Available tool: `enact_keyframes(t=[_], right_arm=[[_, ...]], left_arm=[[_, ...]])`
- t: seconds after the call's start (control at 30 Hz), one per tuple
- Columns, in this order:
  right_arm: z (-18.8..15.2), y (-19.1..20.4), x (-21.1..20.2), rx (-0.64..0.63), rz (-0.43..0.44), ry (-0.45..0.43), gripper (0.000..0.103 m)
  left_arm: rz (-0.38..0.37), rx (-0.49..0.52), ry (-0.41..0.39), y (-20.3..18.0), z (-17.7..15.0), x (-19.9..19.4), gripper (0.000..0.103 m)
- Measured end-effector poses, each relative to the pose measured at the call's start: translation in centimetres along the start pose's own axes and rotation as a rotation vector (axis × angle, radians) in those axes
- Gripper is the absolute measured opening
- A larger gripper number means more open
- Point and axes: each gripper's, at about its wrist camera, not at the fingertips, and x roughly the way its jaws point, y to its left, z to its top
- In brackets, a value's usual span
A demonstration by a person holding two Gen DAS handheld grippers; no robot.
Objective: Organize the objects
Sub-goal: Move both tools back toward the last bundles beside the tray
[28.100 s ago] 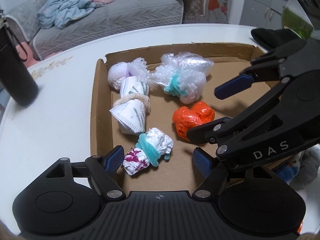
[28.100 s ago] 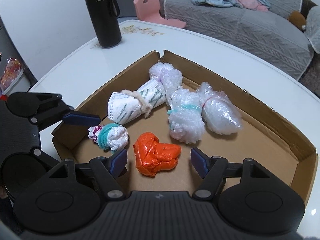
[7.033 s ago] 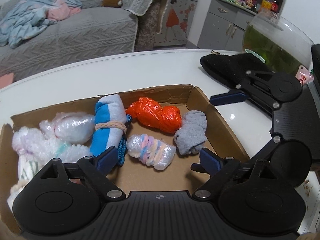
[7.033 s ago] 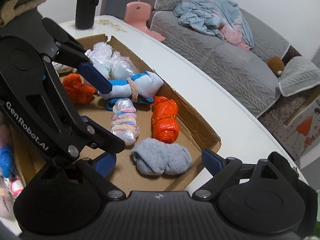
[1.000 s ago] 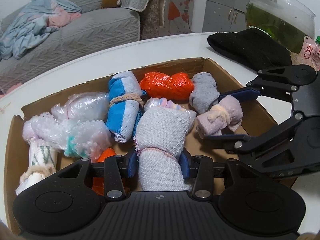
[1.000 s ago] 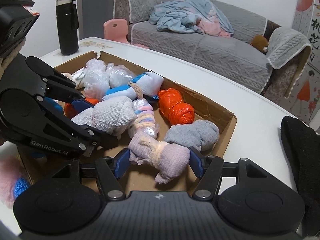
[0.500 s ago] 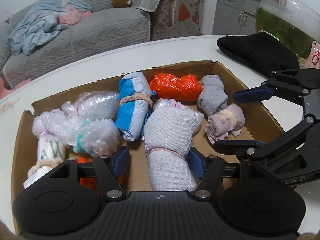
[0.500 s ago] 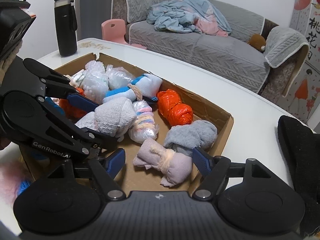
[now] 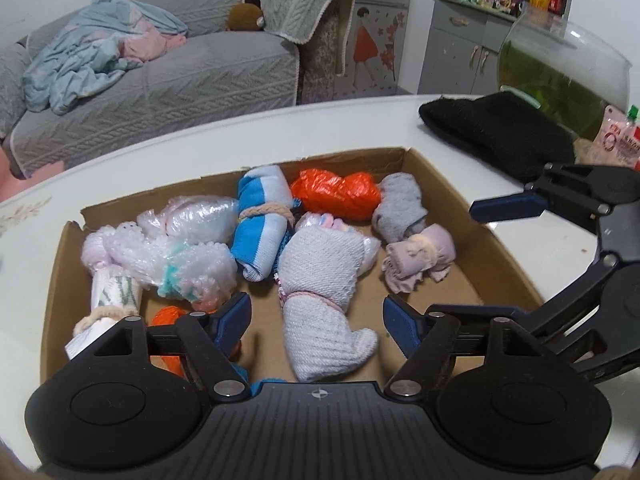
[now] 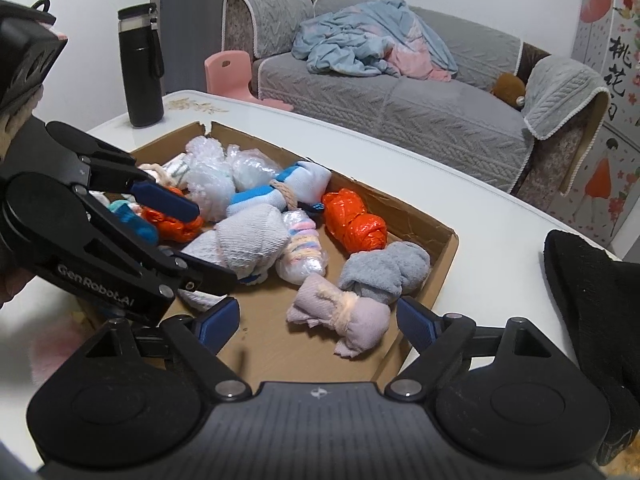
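Observation:
A shallow cardboard box point(image 9: 492, 248) point(image 10: 438, 276) on the white table holds several rolled bundles. A grey-white knitted bundle point(image 9: 320, 304) point(image 10: 248, 240) lies between the blue pads of my left gripper point(image 9: 316, 320), whose jaws are opening and touch nothing. A mauve bundle tied with a pale band point(image 10: 344, 316) point(image 9: 416, 258) lies between the pads of my right gripper point(image 10: 318, 326), also opening and clear of it. Around them lie a grey bundle point(image 10: 386, 266), two orange bags point(image 9: 336, 194) point(image 10: 354, 222), a blue-and-white roll point(image 9: 262, 220) and clear plastic bundles point(image 9: 188, 256).
A black cloth point(image 9: 496, 132) point(image 10: 592, 292) lies on the table to the right of the box, with a glass fishbowl point(image 9: 560, 68) behind it. A black flask point(image 10: 140, 66) stands at the far left corner. A grey sofa point(image 10: 400, 92) is beyond the table.
Both grippers let go of their bundles and opened wide. The knitted bundle and the mauve bundle now rest in the box, and both grippers have lifted and backed off slightly.

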Motion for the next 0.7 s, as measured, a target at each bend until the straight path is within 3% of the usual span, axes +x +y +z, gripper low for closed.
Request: enact_keyframes(t=[0.4,0.7], right_arm=[[-0.9,1.3,-4.5,0.047,0.002,-0.082,0.088],[-3.1,2.7,-5.8,0.111,0.001,-0.115,0.092]], left_arm=[[-0.005,-0.043,-0.118,-0.1,-2.9,-6.6,0.082],[0.034,-0.177,-0.163,2.1,-7.5,-9.2,0.083]])
